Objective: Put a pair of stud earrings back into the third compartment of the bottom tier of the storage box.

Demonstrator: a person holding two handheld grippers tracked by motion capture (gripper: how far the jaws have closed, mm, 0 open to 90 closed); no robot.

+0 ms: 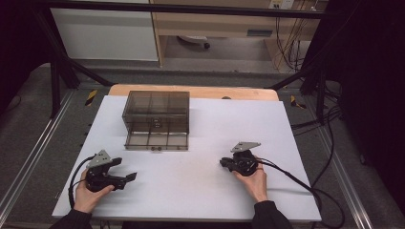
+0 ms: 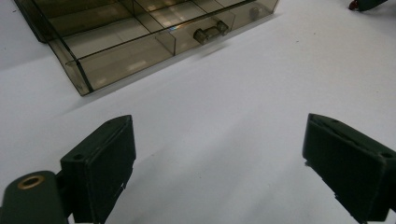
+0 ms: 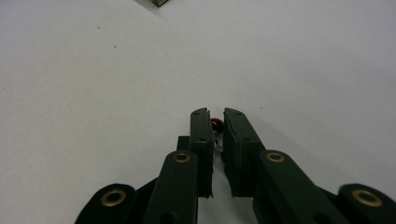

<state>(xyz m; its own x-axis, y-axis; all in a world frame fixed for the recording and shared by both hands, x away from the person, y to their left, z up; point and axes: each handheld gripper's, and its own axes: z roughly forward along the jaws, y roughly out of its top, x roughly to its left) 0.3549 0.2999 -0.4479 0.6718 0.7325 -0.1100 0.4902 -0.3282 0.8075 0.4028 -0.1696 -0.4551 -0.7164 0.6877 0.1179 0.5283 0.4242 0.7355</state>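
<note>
Right gripper (image 3: 215,116) pinches a small red bead (image 3: 216,124); left gripper (image 2: 219,158) gapes empty. Lift straight, keep squeeze steady, carry to the organizer's (image 1: 156,119) open drawer (image 1: 156,140).

Looked glossy, smoky see-through plastic: drawer box (image 1: 156,119) at upper left. Matt white worktop (image 1: 200,186), smooth. Matt black plastic claw (image 3: 215,122), brass-coloured rivets.

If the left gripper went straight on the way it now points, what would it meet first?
Probably the open drawer of the smoky plastic organizer; bare white table lies before the left gripper. Depth is uncertain.
</note>
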